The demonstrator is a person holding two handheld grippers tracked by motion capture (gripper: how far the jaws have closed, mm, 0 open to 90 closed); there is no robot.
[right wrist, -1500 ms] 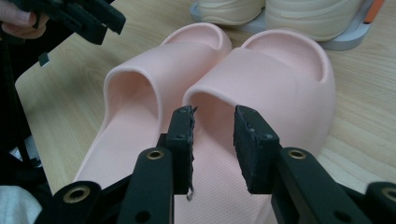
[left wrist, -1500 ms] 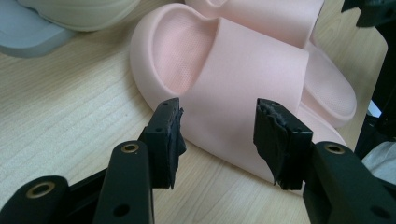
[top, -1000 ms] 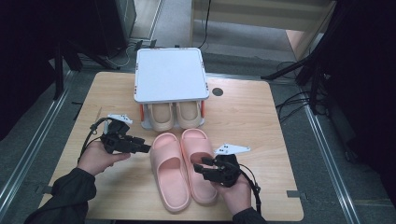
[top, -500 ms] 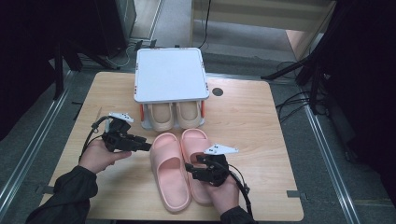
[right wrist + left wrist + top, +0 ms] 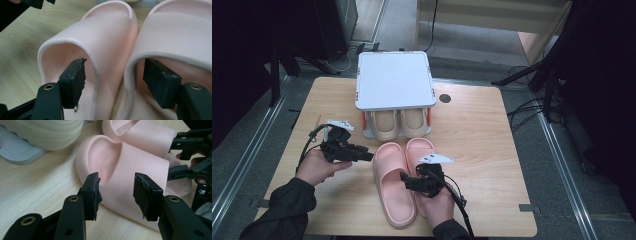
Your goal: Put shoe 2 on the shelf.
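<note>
Finds the pads (image 5: pixel 75 77) of the right gripper (image 5: pixel 117 75) released and just widened, one inside each shoe of the pair of pale pink moulded foam slippers (image 5: pixel 105 32), with the two adjoining strap walls between them, unpressed. Finds the pads (image 5: pixel 91 192) of the left gripper (image 5: pixel 116 187) parted too, though just narrowed, with nothing between them, aimed at the toe opening of the left-hand slipper and short of it. Places the pair side by side, touching, on the light wooden table (image 5: pixel 482 145), near the person's edge, toes toward the white-topped shoe rack (image 5: pixel 394 85). Judges the risk thus: on closing, may catch one strap wall alone, leaving the other slipper behind or twisting the pair; may also buckle the soft foam and lose it. Notes a pair of beige slippers (image 5: pixel 386 125) filling the rack's lower shelf straight ahead of the pink toes, barring a straight push; notes the left gripper close by, liable to be struck on a lift.
</note>
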